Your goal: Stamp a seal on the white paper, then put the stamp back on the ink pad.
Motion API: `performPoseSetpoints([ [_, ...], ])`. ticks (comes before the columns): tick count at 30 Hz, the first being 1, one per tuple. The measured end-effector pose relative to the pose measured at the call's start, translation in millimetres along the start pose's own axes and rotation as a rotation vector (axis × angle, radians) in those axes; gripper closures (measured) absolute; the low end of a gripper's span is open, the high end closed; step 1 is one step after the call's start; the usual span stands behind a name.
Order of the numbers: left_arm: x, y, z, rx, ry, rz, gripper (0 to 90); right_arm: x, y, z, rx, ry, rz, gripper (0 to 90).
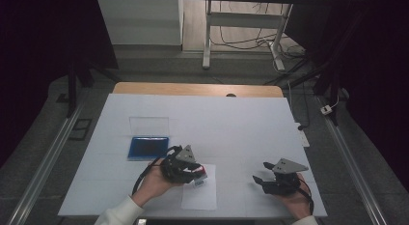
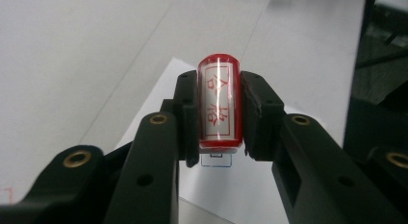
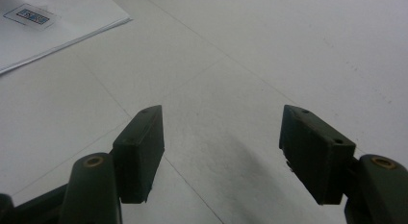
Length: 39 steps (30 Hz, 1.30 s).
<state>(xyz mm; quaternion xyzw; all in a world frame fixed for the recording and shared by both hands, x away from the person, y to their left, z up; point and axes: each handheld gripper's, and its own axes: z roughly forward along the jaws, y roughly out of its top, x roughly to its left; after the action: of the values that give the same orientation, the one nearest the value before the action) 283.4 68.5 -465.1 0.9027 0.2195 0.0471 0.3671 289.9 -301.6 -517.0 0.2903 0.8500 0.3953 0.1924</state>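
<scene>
Stamp [image 2: 220, 106] clamped in your left gripper [image 2: 219, 113] above paper [image 1: 198, 196] | right gripper [image 3: 221, 152] wide, empty | risk: tilting your wrist smears or doubles the print.

From my end, left gripper [image 1: 192, 171] sits around 7 o'clock on the table, my left hand [image 1: 155, 182] wrapped round its back, white sleeve coming in from 6 o'clock. It's pointing off toward 3 o'clock, and the jaws are squeezed in tight on something between the pads. In the left gripper view both black fingers [image 2: 185, 113] press in from either side, one at 9 and one at 3 o'clock.

Right gripper [image 1: 263, 173] is down at 5 o'clock, my right hand [image 1: 295, 202] cupping it from behind, nose aimed roughly toward 9 o'clock. In the right gripper view its jaws are spread wide apart, nothing between the pads [image 3: 142, 152].
</scene>
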Motion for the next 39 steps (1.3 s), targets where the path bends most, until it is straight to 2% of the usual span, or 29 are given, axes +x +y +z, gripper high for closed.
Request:
performPoseSetpoints([
  [4,2.4,0.0,-9.9,-0.038,0.001,-0.017,70.4,0.2,0.1,0.4,0.001,-0.001,-0.004,31.9],
  [20,12.5,-2.3,-35.8,-0.101,0.038,-0.051,70.4,0.1,0.0,-0.1,0.002,-0.001,-0.003,31.9],
  [24,18.7,-5.0,-44.8,-0.113,0.062,-0.062,70.4,0.5,0.0,-0.2,0.006,-0.001,0.001,32.0],
  [31,32.1,-13.2,-57.5,-0.131,0.115,-0.105,70.4,0.3,0.1,-0.3,0.002,-0.002,-0.004,32.0],
  [36,42.4,-20.2,-63.7,-0.122,0.165,-0.126,70.4,0.2,0.0,0.0,0.003,-0.003,0.0,32.0],
  [39,50.9,-26.6,-67.8,-0.116,0.191,-0.152,70.4,0.3,0.1,-0.2,0.001,-0.002,-0.005,32.0],
])
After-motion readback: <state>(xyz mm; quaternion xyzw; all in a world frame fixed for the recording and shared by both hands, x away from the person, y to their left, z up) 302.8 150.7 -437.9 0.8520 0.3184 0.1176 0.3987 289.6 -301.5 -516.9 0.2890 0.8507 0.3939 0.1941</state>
